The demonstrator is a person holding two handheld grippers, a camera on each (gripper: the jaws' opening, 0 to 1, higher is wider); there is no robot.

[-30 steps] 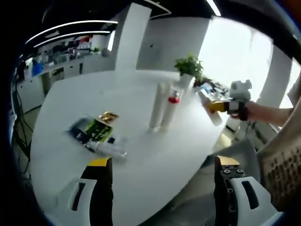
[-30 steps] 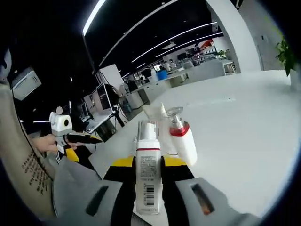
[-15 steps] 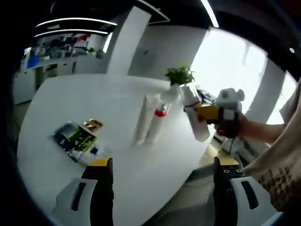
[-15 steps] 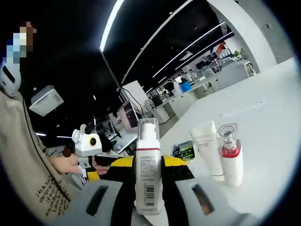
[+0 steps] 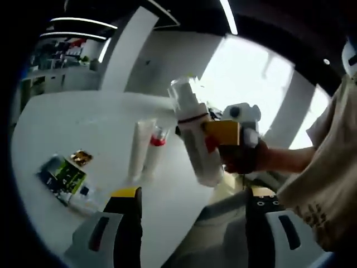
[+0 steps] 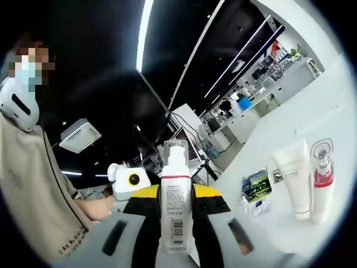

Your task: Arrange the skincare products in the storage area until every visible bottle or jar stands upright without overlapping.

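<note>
White desk carries white tube and red-capped bottle upright, touching; green sachet flat nearby. Right gripper fingers clenched on white pump bottle, held above desk. Left gripper fingers spread, grasping nothing.

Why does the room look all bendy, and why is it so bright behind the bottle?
Left gripper view: a big glaring window behind the white pump bottle with the red band washes out detail, and the picture is slightly blurry. Right gripper view: the fisheye lens bends the ceiling light strips into curves.
</note>
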